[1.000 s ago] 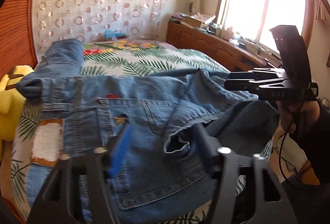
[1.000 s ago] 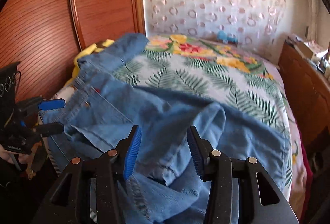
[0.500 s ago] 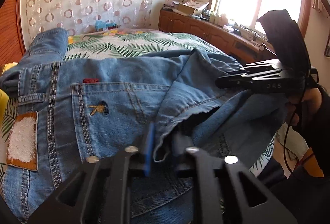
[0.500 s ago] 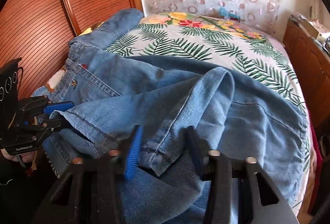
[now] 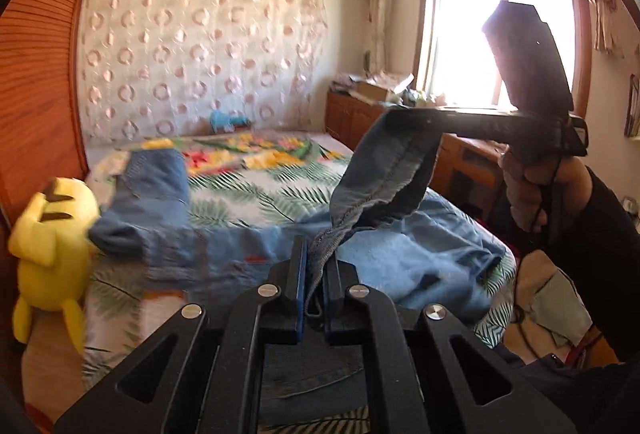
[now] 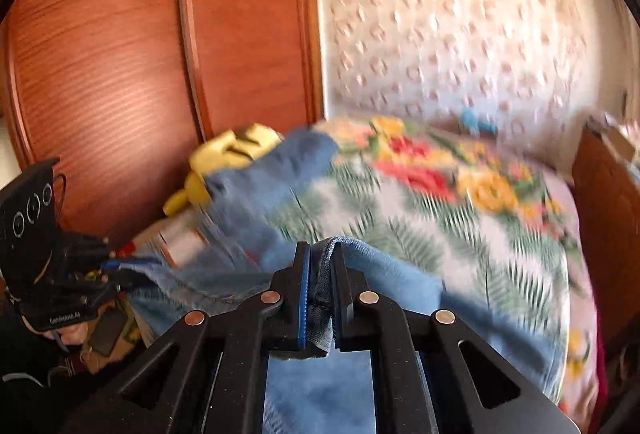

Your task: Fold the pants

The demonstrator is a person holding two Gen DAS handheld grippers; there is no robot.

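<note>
Big bed with a leafy, flowery sheet takes up most of the room, with a slatted wood wardrobe along one side and a bright window across from it. The jeans are spread in a heap across the near part of the bed, one leg end running up toward the pillow side, and a hem strip lifted clear of the pile and stretched between the two claws. A yellow plush sits at the bed's edge by the wardrobe, right next to that far leg end. Left gripper is pinched tight on the denim hem, fabric squeezed between its blue pads. Right gripper is the same deal, jaws closed down on a folded bit of hem. From the left cam you can see the hand holding the right gripper up high, denim hanging from its tip.
</note>
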